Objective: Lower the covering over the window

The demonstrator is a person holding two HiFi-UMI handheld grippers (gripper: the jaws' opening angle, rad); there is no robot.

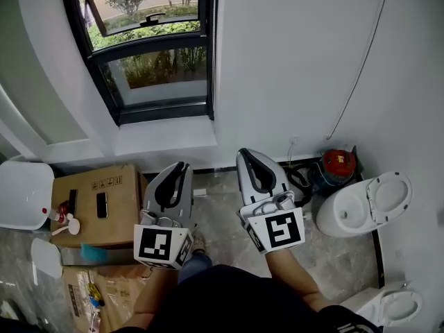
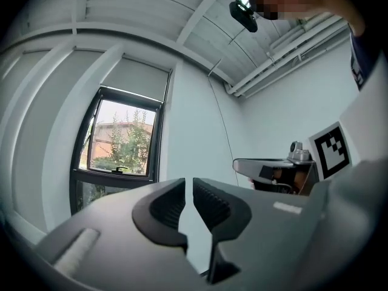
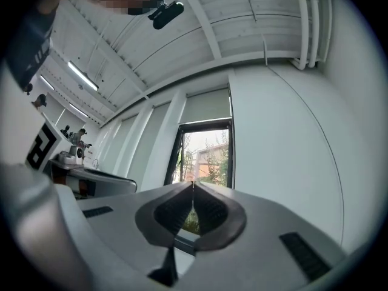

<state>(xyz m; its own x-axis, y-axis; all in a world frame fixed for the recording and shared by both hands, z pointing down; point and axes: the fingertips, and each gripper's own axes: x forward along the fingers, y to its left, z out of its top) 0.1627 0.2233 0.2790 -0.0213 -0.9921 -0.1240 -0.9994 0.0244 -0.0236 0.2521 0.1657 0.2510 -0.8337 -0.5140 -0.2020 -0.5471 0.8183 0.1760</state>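
The roller blind (image 2: 136, 77) shows as a pale grey panel in the upper left of the left gripper view, hanging directly above the black-framed window (image 1: 149, 47). The glass beneath it is uncovered and I can see trees and a building through it. In the head view the window fills the upper left, with a white sill (image 1: 166, 136) under it. My left gripper (image 1: 182, 166) sits low and centre in the head view, pointing toward the wall below the sill. In its own view its fingers (image 2: 212, 202) stand a narrow slit apart with only the white wall showing between them. My right gripper (image 1: 248, 152) is just beside it to the right, and in the right gripper view its fingers (image 3: 209, 208) meet at the tips with nothing between them. A thin black cable (image 1: 361, 61) runs down the wall on the right of the head view. Below it, on the marbled floor (image 1: 222, 234), are a red-topped round object (image 1: 338, 161) and a white toilet (image 1: 347, 214). At the lower left lies a cardboard box (image 1: 114, 217) with small dark flat items on top, too small to identify.
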